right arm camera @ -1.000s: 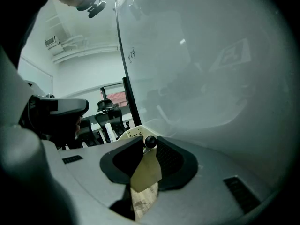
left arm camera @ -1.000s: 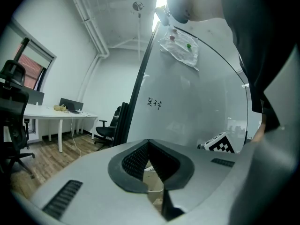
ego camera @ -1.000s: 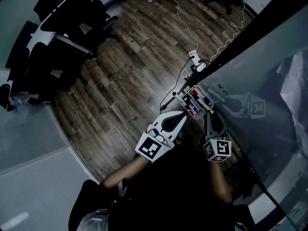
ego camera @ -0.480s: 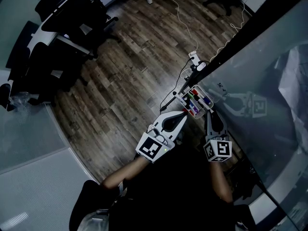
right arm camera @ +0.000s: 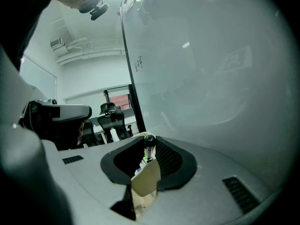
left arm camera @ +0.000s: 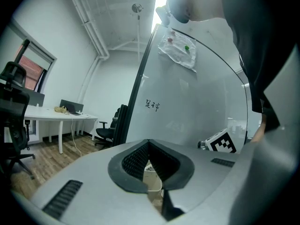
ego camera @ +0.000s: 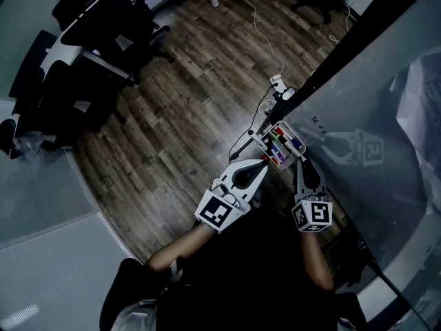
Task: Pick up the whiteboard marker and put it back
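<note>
Right gripper [ego camera: 298, 159] jaws just closed onto whiteboard marker [right arm camera: 149, 142] at tray [ego camera: 257, 138], likely for lifting; left gripper [ego camera: 262, 163] shut beside tray.

Tucked against the whiteboard's [ego camera: 375, 95] dark edge is a small white tray [ego camera: 258, 141], and it's full: whiteboard markers [ego camera: 281, 143] side by side in it, red and blue among them. Below, the wooden floor [ego camera: 186, 95]. A white power strip [ego camera: 278, 81] lies on it near the board, a thin white cable [ego camera: 264, 41] snakes away, and office chairs [ego camera: 103, 16] stand well apart.
</note>
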